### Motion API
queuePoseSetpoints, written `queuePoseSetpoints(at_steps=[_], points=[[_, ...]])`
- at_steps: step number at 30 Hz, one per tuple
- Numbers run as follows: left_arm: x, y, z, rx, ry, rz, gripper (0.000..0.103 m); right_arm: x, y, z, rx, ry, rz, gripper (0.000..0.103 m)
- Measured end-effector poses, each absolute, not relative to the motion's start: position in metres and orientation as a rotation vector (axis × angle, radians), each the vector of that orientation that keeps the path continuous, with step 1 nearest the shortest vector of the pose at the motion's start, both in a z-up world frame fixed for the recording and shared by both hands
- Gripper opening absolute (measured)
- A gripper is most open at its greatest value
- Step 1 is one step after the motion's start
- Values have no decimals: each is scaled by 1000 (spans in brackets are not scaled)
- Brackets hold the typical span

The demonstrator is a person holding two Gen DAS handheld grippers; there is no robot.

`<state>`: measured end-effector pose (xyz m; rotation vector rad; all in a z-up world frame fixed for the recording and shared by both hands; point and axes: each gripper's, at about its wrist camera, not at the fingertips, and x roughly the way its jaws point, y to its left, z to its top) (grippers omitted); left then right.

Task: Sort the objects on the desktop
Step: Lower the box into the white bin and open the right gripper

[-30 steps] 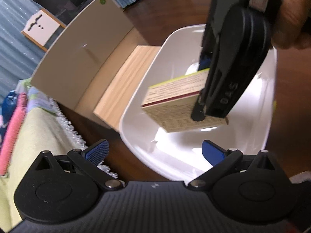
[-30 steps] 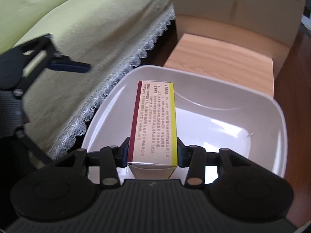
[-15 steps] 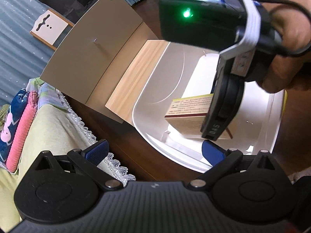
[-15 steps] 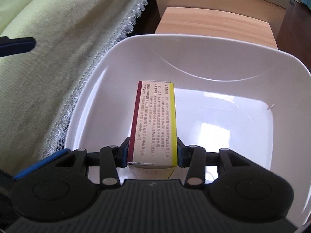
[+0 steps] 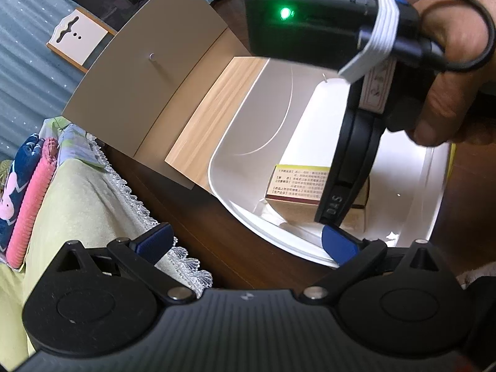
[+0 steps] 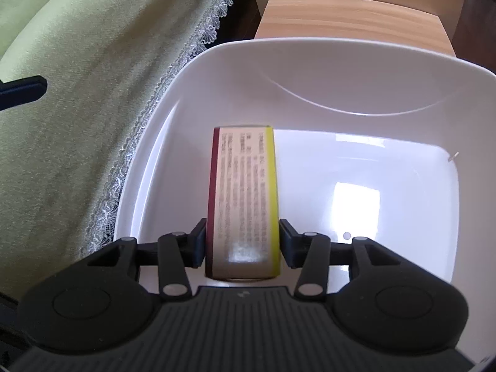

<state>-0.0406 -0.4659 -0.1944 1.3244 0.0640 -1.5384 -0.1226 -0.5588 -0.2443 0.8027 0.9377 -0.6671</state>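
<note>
Right wrist view shows the right gripper (image 6: 242, 241) lowering a medicine box (image 6: 243, 198) into the white basin (image 6: 310, 71) on the bench, jaws opening beside its long sides to release it; the left gripper (image 5: 248, 241) waits nearby, jaws spread, empty.

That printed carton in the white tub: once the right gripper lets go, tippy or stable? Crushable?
The carton looks like thin printed card, so probably light and easy to dent. The right gripper has it between its opening jaws, low inside the white tub. Flat faces should keep it from rolling, but the glossy tub floor may let it slide.
</note>
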Motion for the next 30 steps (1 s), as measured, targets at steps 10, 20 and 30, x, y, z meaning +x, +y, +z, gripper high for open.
queuePoseSetpoints(at_steps=[10, 20, 30], points=[[-42, -465, -195, 1337, 67, -1549, 102, -148, -553, -221, 821, 851, -639, 44], [-44, -465, -192, 1306, 90, -1586, 102, -175, -556, -209, 699, 924, -672, 44], [-46, -466, -196, 1328, 91, -1577, 103, -172, -567, -241, 753, 1073, -650, 44]])
